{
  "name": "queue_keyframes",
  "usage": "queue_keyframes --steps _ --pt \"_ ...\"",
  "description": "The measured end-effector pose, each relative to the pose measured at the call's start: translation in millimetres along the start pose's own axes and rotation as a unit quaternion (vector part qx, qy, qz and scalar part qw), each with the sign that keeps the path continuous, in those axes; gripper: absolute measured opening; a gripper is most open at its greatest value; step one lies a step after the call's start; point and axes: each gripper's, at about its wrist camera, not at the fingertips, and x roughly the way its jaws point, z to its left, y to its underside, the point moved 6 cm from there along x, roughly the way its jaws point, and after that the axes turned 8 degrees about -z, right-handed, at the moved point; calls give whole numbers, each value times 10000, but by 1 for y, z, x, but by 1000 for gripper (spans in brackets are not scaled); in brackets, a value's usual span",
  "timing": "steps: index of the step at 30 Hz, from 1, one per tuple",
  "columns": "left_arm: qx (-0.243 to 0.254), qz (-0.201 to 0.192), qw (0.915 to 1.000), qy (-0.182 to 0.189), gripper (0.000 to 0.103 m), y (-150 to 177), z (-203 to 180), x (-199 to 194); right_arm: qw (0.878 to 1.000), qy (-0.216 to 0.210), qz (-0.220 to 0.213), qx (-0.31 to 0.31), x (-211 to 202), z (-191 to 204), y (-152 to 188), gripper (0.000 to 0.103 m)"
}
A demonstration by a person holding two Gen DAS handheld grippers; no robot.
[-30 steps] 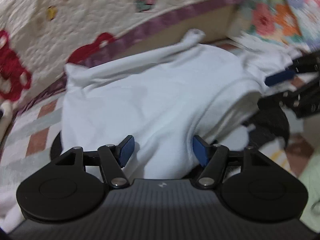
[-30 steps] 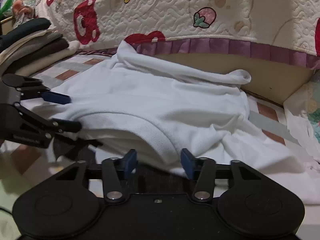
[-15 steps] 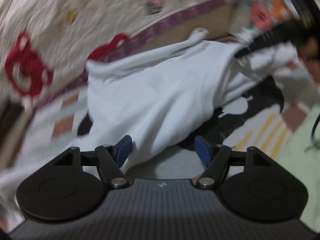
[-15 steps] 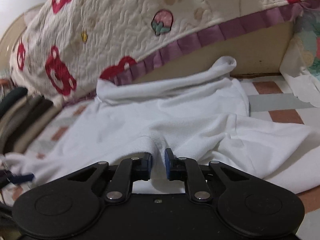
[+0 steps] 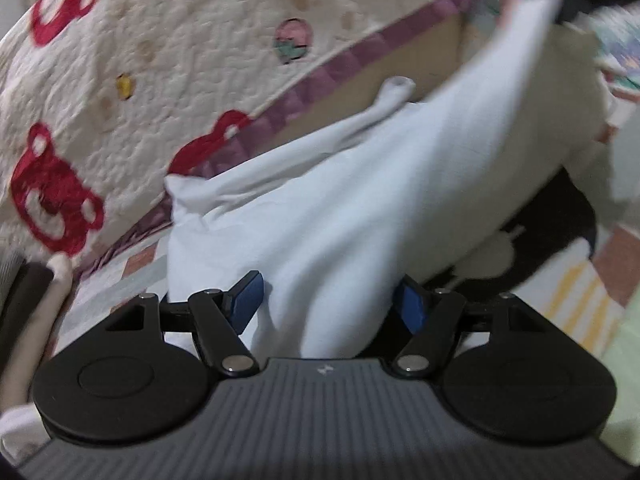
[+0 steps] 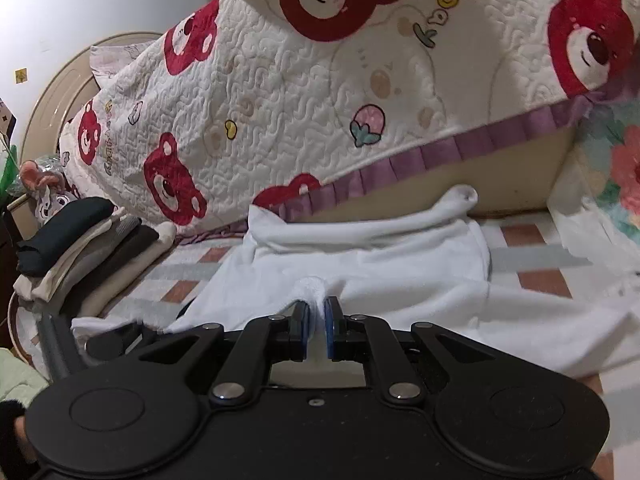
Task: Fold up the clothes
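Note:
A white garment point(image 6: 360, 264) lies on a checked mat point(image 6: 532, 256) beside a bed. My right gripper point(image 6: 317, 326) is shut on a bunched fold of the white garment and lifts it; the cloth hangs from it up to the right in the left wrist view point(image 5: 380, 184). My left gripper point(image 5: 328, 300) is open, its blue pads point(image 5: 248, 304) on either side of a hanging part of the garment. A black print point(image 5: 552, 224) shows on the garment's underside.
A bed with a bear-print quilt point(image 6: 320, 92) and purple frill stands right behind the garment. A pile of folded clothes point(image 6: 80, 248) sits at the left. Floral fabric point(image 6: 616, 164) lies at the right. A pale green cloth point(image 6: 16, 376) lies at the near left.
My right gripper has shut on a fold of the white garment and lifted it. The left gripper has stayed open while the cloth rose and slid between its fingers.

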Motion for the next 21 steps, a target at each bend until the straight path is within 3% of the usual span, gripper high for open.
queue_keyframes --steps 1,3,10,13,17,21 --pt "-75 -13 10000 -15 40 -2 2 0 10000 -6 34 64 -4 0 3 10" --pt "-326 -8 9994 96 16 -7 7 -7 9998 -18 96 160 -11 0 7 10" --pt "-857 -274 9937 672 8 -45 12 -104 9966 245 793 14 -78 27 0 8" --pt "-921 -8 9918 884 9 -37 2 -130 9919 348 1220 -88 -104 25 18 8" --pt "-1285 691 9855 862 9 -2 -13 -120 9792 492 1957 -202 -98 16 72 7" --pt "-1649 1339 9736 841 10 29 -27 -112 9650 665 2485 -508 -87 15 112 8"
